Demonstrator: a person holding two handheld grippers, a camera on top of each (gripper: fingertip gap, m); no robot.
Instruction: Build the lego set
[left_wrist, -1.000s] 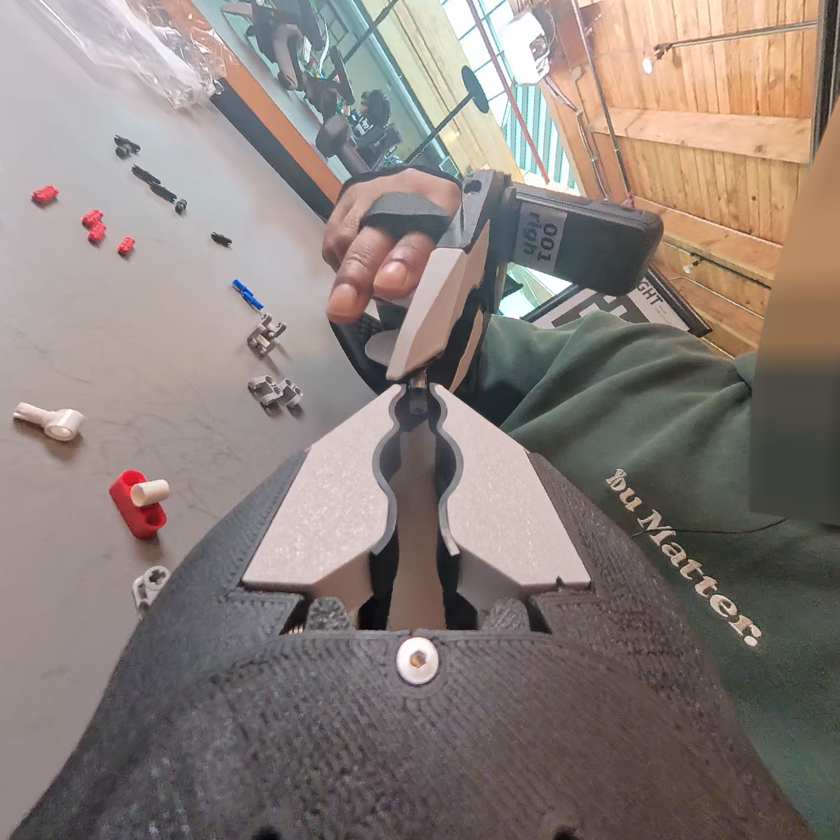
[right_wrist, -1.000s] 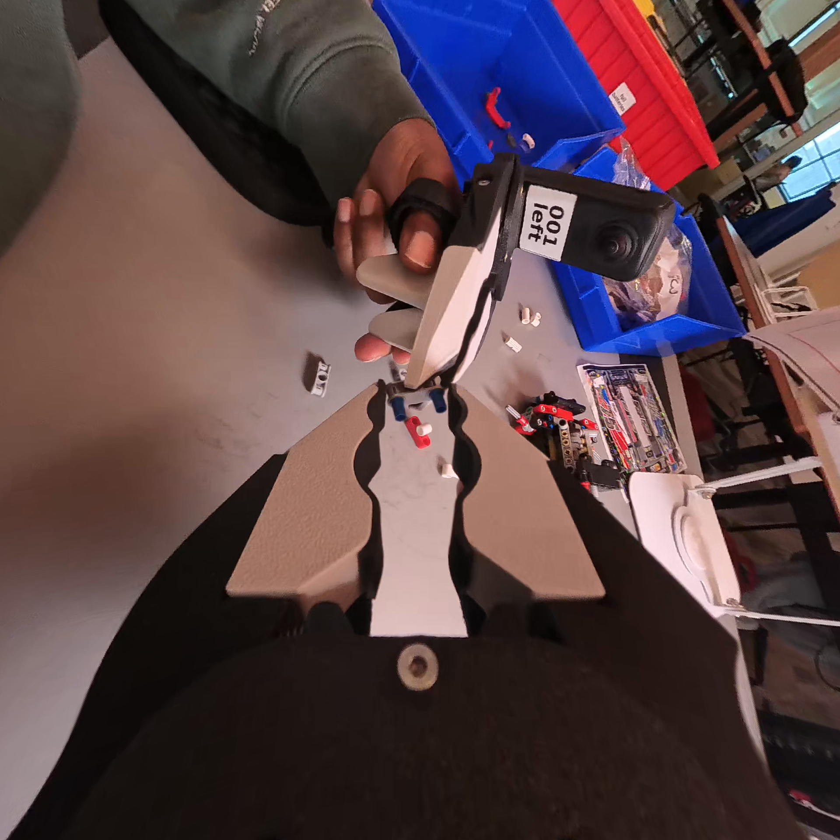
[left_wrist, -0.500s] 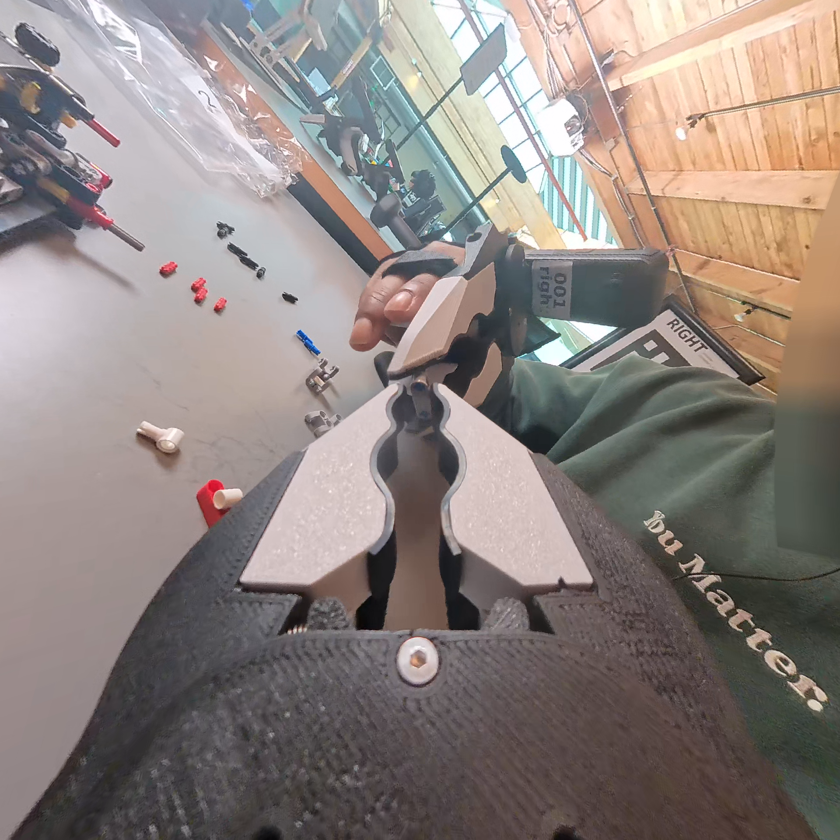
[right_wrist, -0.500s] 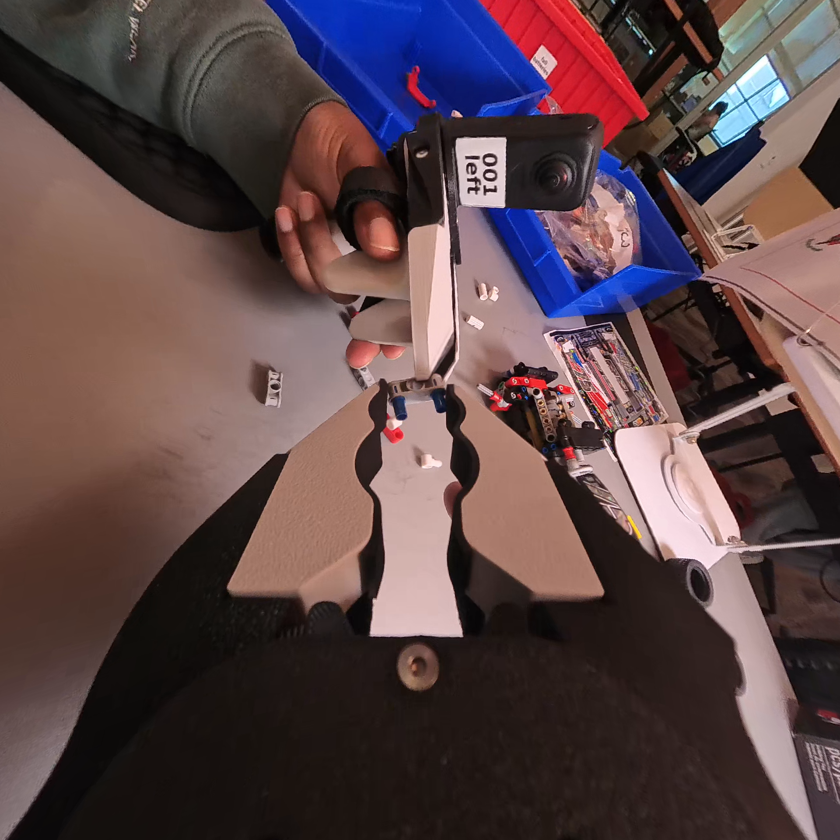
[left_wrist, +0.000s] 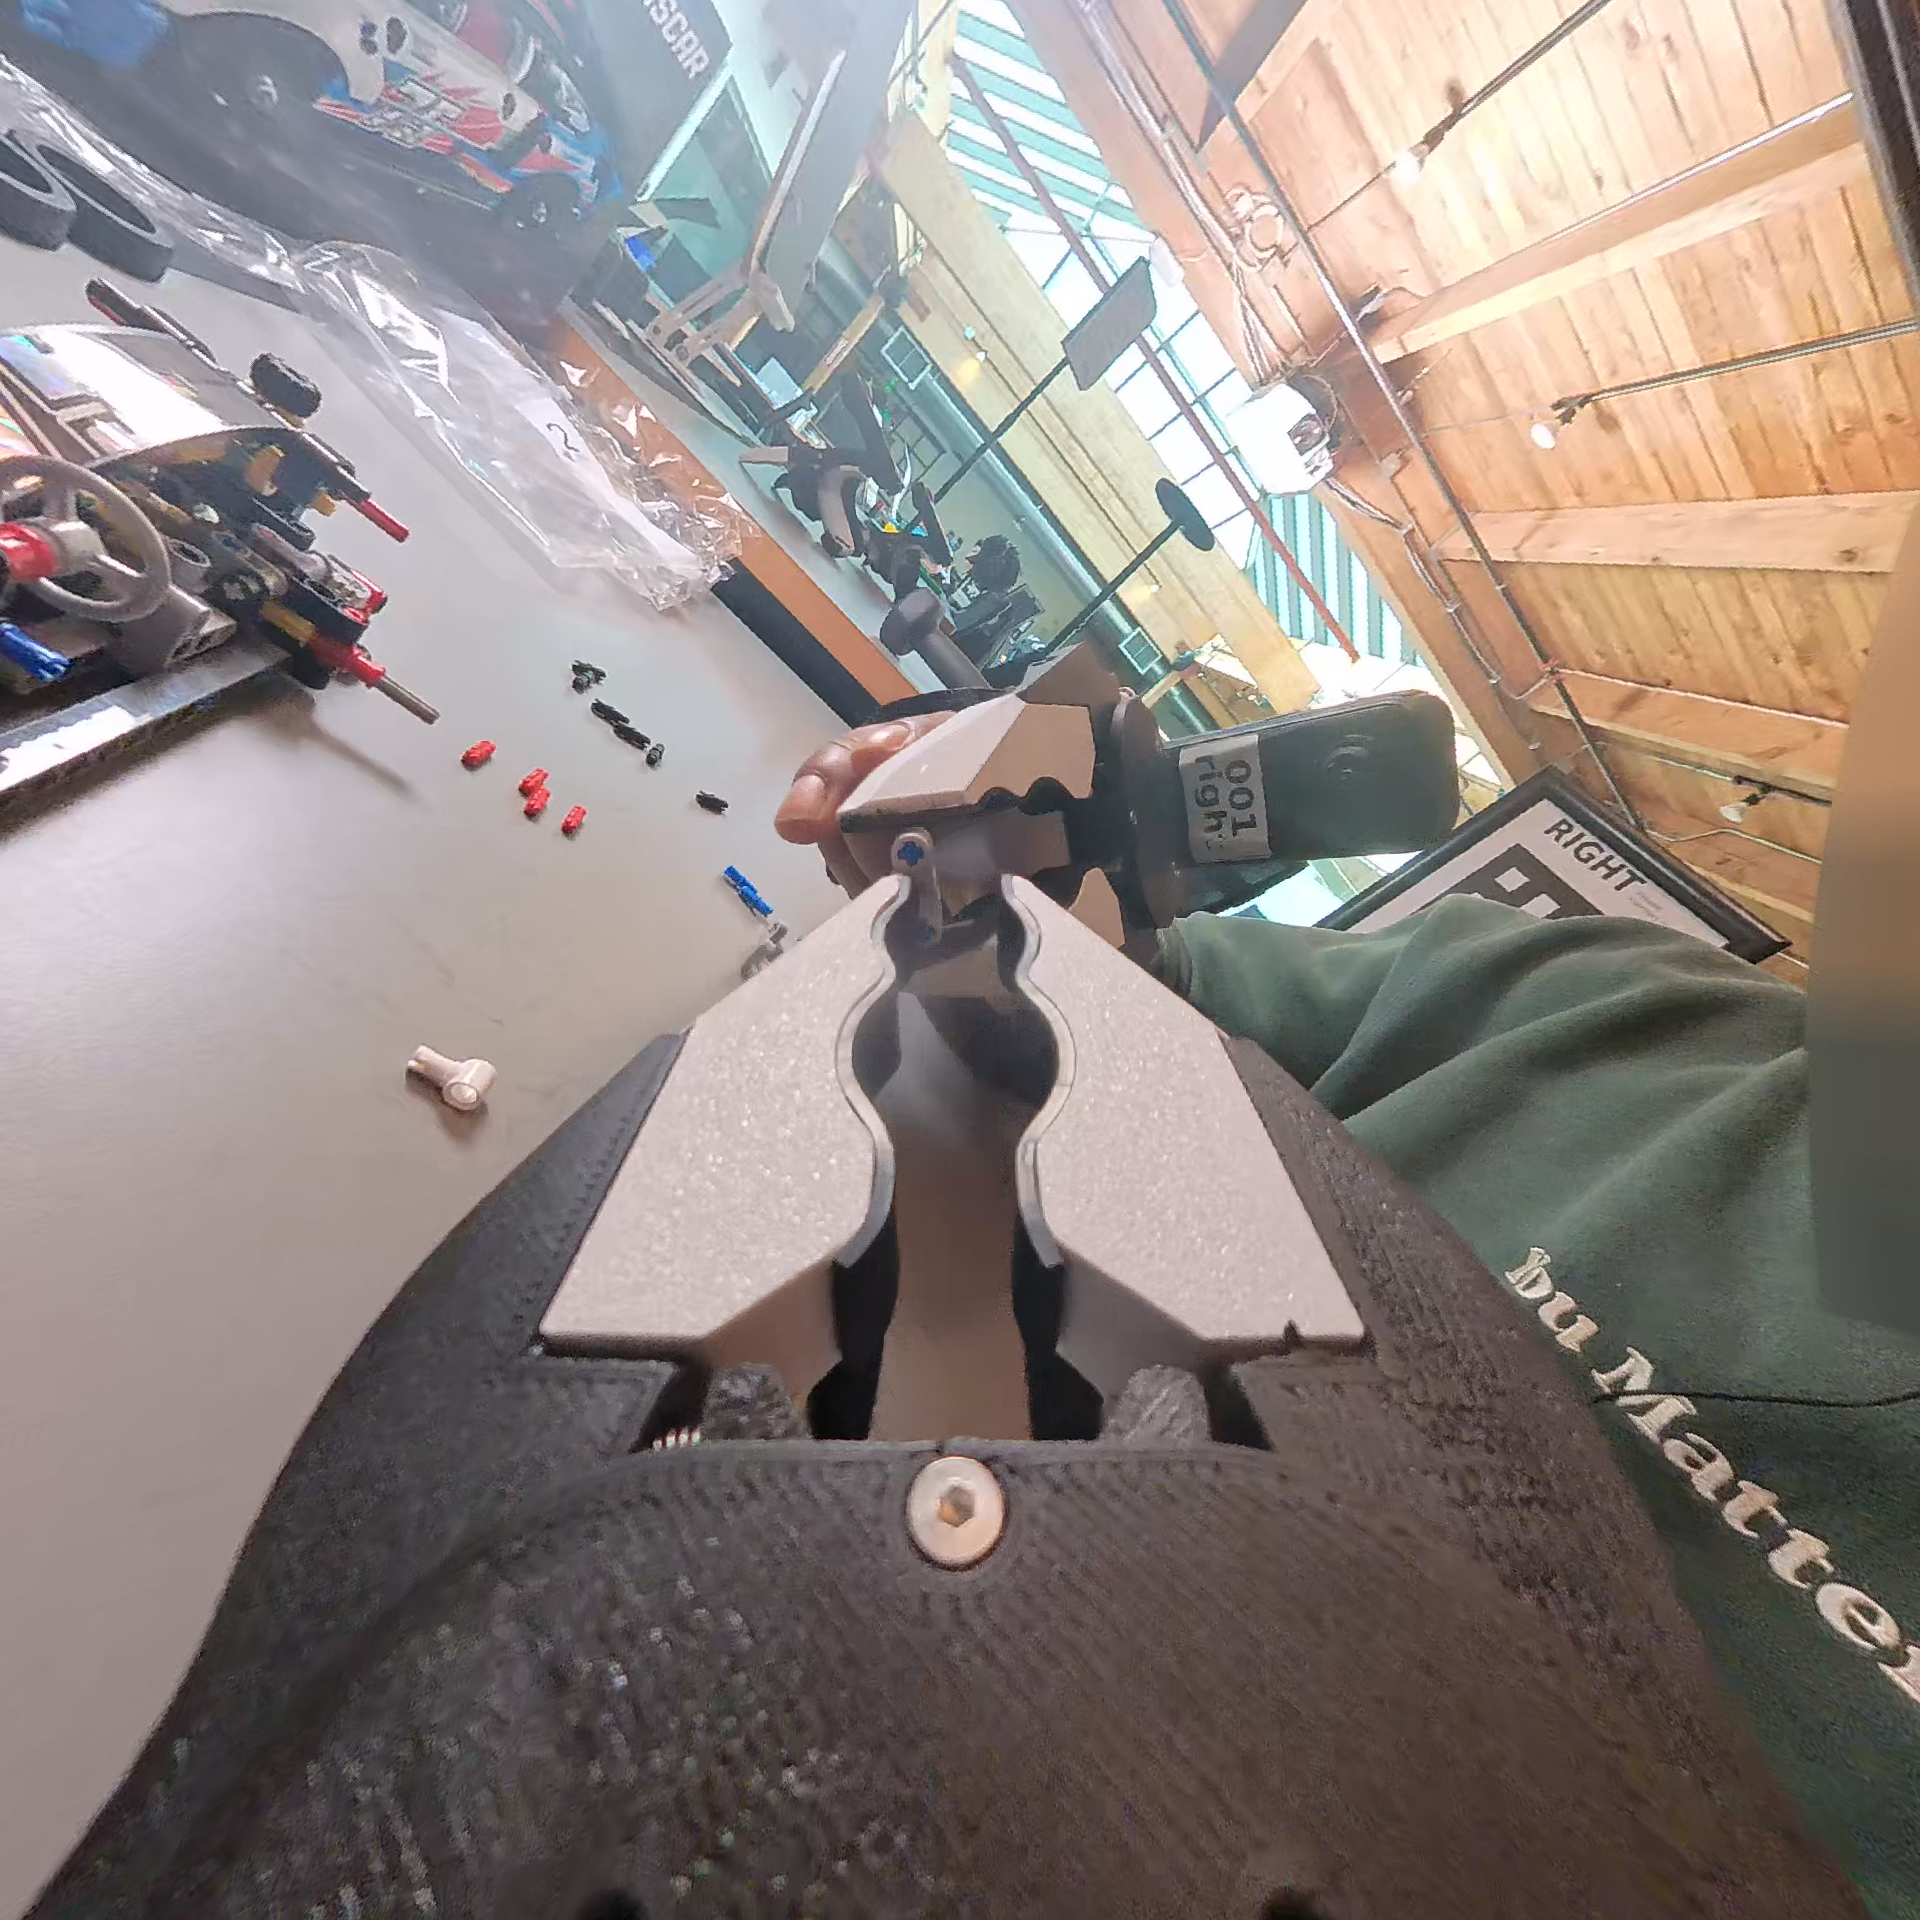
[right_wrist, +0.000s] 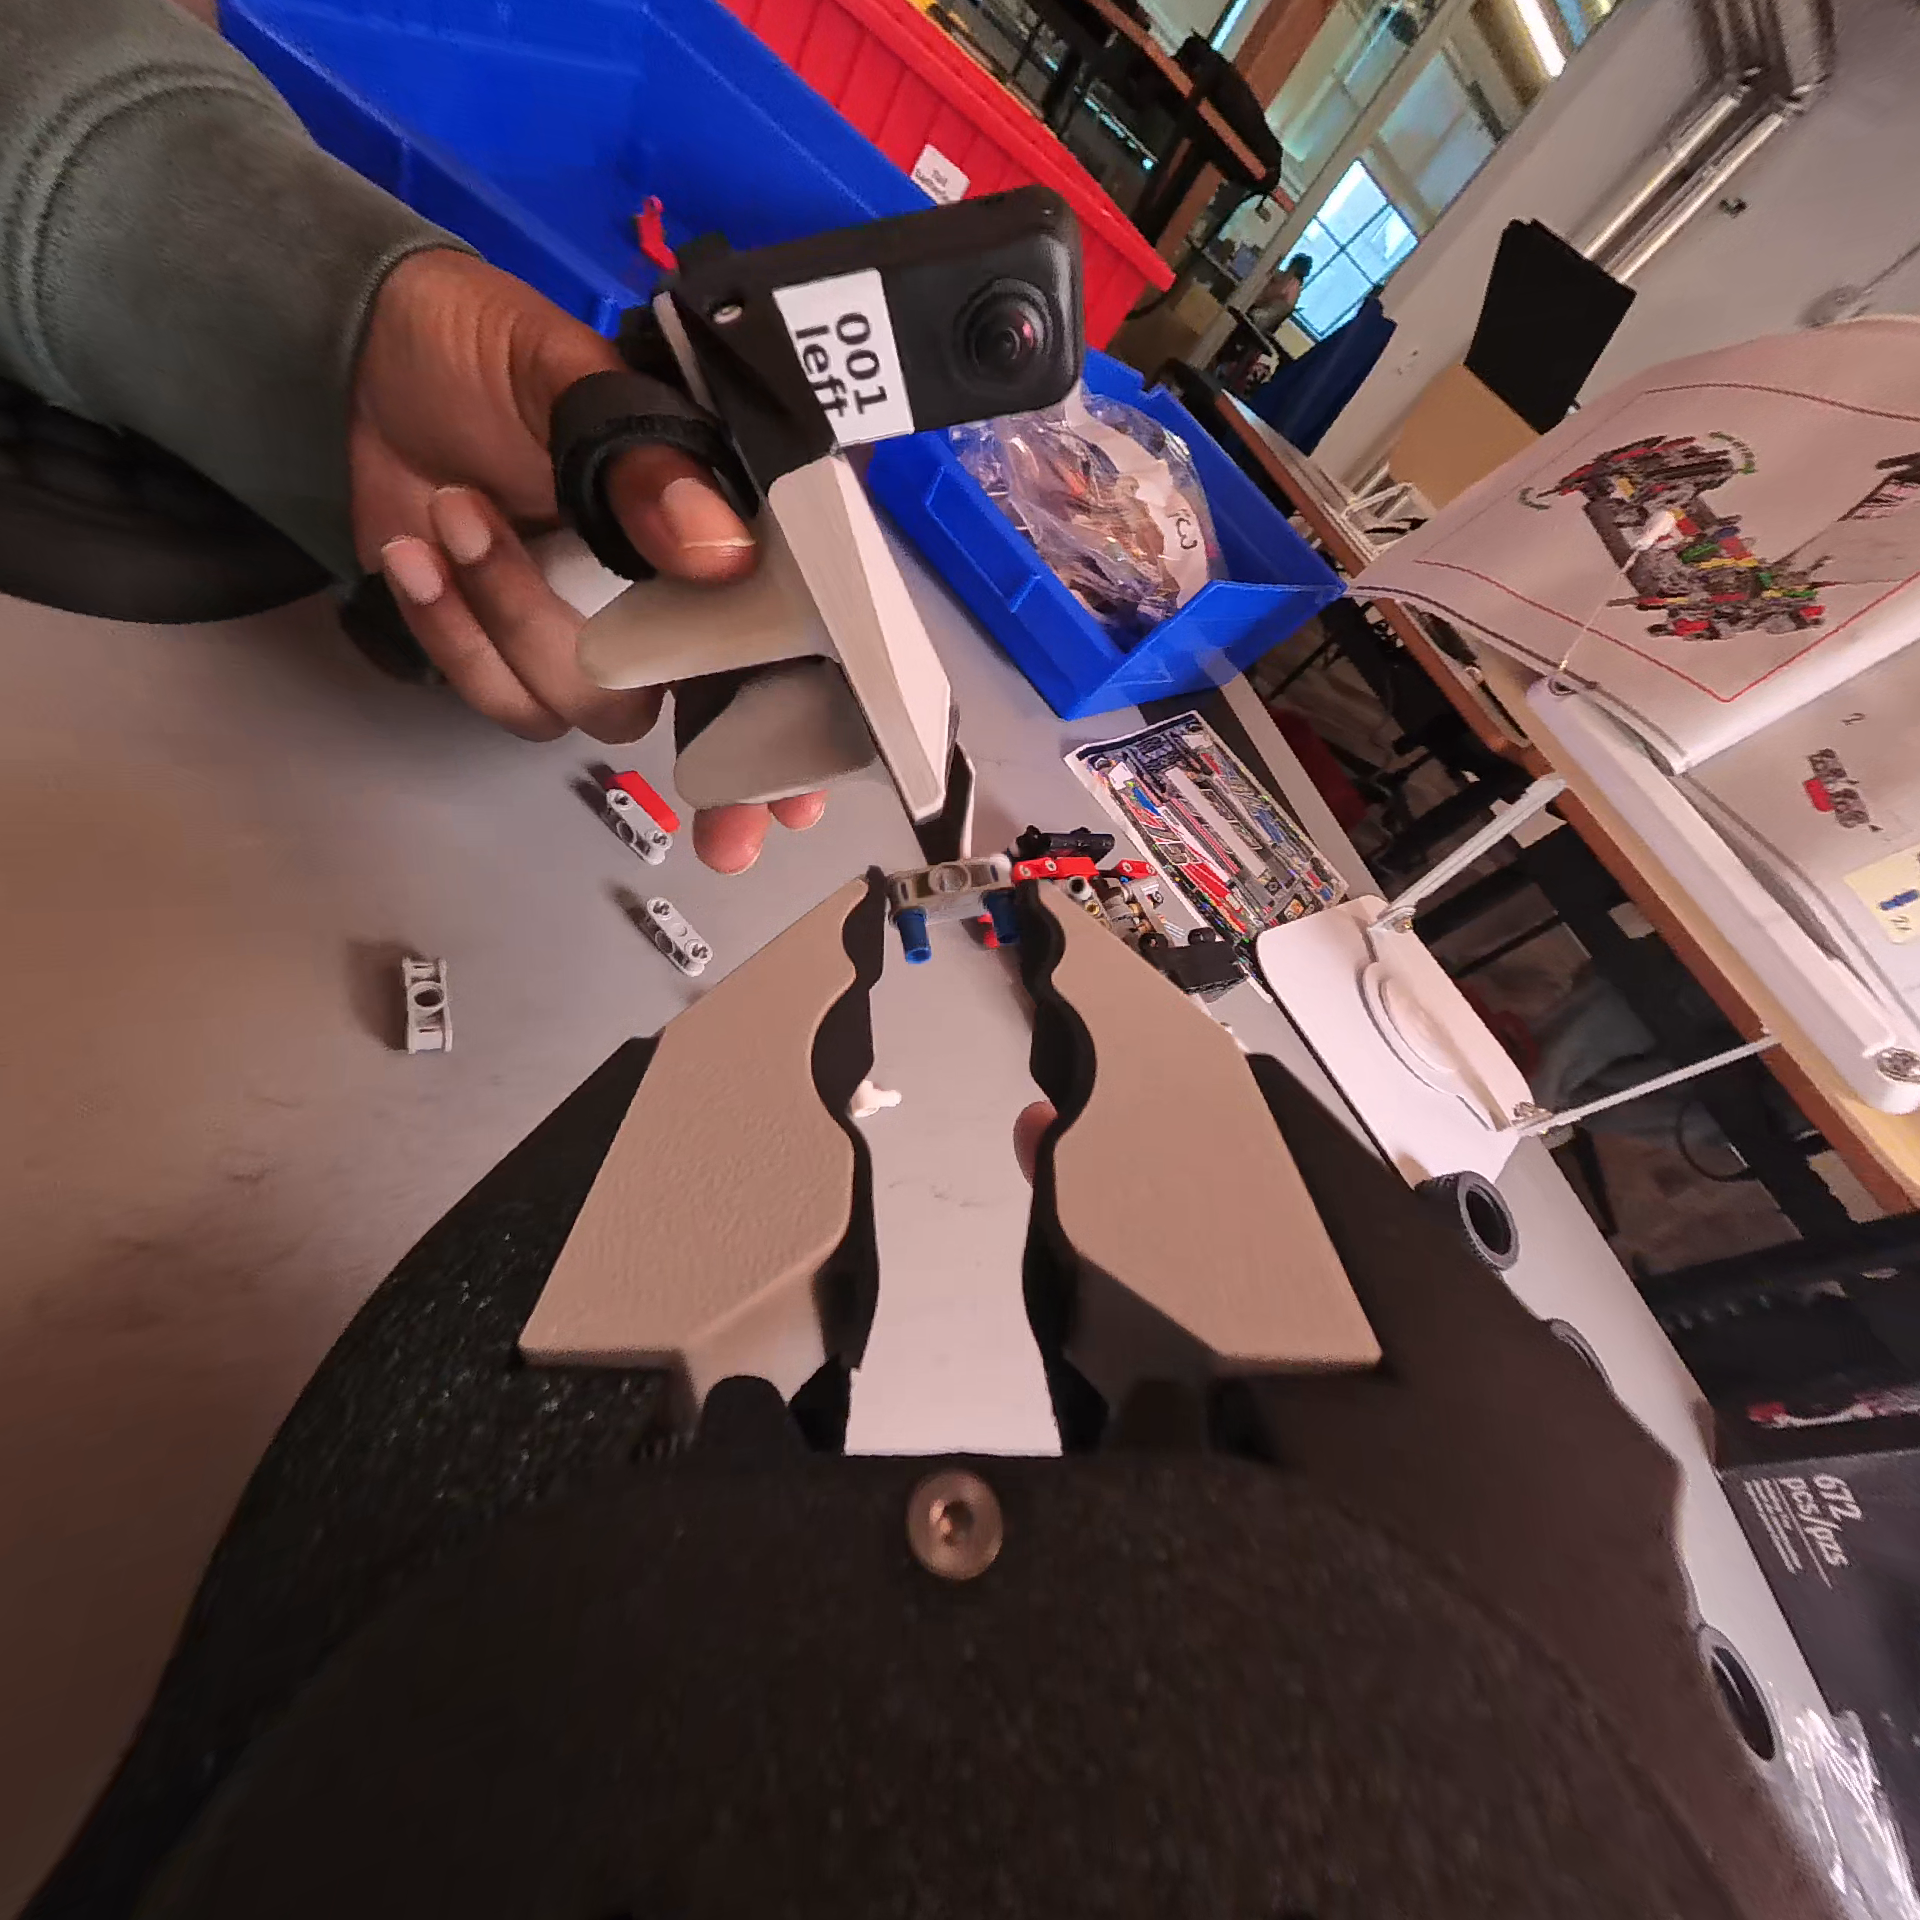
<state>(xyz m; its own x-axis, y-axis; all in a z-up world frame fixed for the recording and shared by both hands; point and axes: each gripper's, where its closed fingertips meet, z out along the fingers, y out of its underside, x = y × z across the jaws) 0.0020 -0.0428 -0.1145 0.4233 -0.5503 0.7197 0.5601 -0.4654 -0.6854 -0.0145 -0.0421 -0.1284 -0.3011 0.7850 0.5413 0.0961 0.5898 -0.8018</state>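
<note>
A small blue bin (right_wrist: 1091, 613) on the counter (right_wrist: 208, 852) holds a clear bag of parts (right_wrist: 1081, 509). The larger blue bin (right_wrist: 540, 135) behind holds a red piece (right_wrist: 650, 223). Both tongs meet in mid-air above the counter. The right tongs (right_wrist: 951, 899) pinch a grey beam (right_wrist: 945, 891) with blue pins; the left tongs (left_wrist: 951, 896) clamp its end.

My right gripper (right_wrist: 951, 914) and left gripper (left_wrist: 951, 899) meet tip to tip in the air, both with jaws nearly closed. My left hand (right_wrist: 520, 520) wraps its handle, 1 finger through the black loop. My right hand (left_wrist: 842, 790) shows only its fingertips behind its gripper.
</note>
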